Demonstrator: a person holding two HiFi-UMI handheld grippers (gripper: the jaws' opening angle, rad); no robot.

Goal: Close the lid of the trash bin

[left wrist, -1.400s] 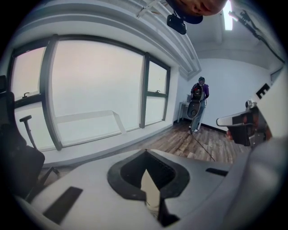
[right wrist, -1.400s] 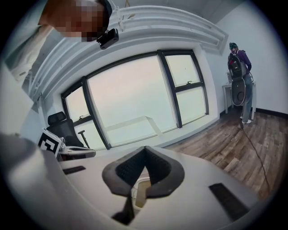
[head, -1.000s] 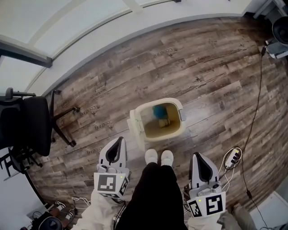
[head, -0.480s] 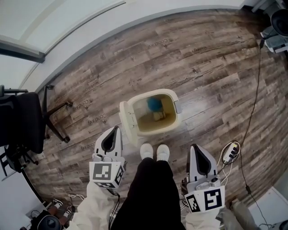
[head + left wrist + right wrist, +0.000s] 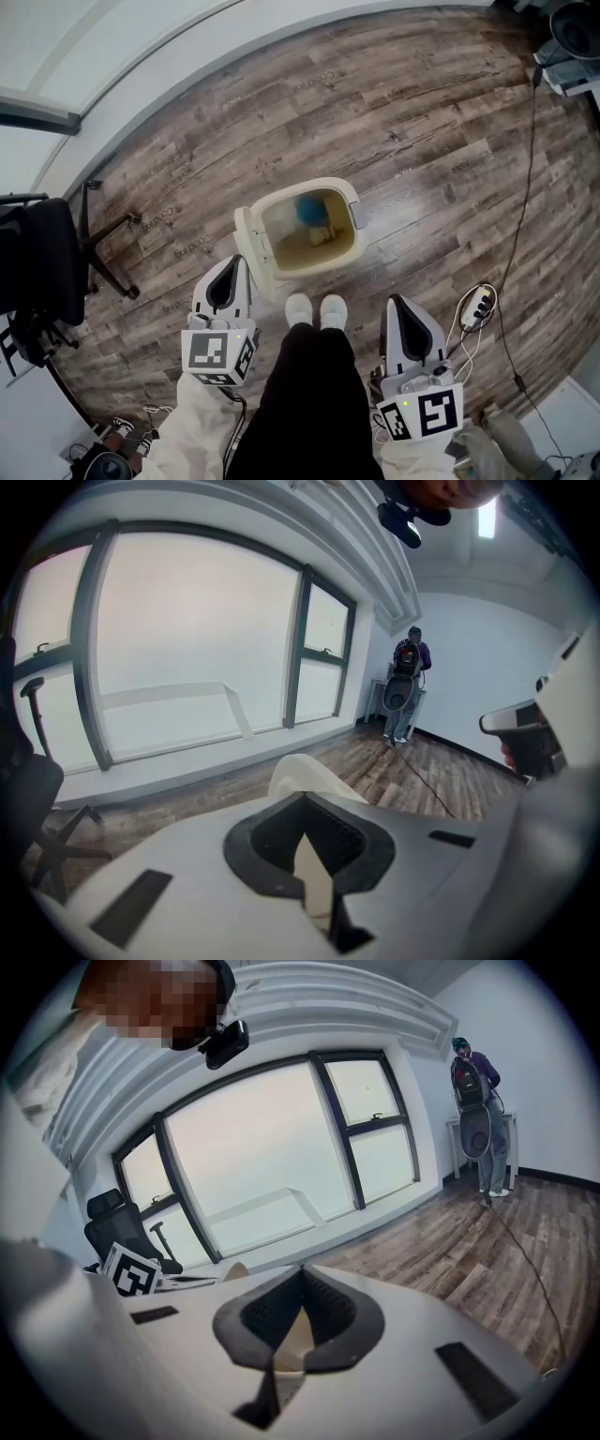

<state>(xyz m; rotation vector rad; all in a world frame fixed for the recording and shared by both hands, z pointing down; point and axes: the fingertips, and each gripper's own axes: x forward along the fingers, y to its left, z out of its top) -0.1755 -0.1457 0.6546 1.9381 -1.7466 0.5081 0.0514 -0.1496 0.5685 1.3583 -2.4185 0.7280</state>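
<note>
The task has not visibly begun. The cream plastic trash bin [image 5: 314,187] stands on the brown wood-plank floor [image 5: 422,141], just in front of the person's white shoes [image 5: 315,310]. Its hinged cream lid [image 5: 250,247] is swung up and open on the bin's left side. Inside lie a blurred blue item [image 5: 308,208] and something pale beneath it, neither clear enough to name.

The left gripper [image 5: 233,271] hovers just beside the raised lid, apart from it. Its jaws meet at the tips with nothing clamped. The cream curve seen past them in the left gripper view is probably that lid. The right gripper [image 5: 397,309] hangs near the bin's right side, jaws likewise together and empty.

The whole closing is left to do: tipping the lid over and pressing it flat.

Around are a black office chair [image 5: 42,262] well to the left and a white power strip with trailing cables [image 5: 479,307] to the right. A second person [image 5: 476,1119] stands by the far wall. Nothing blocks the lid's swing.
</note>
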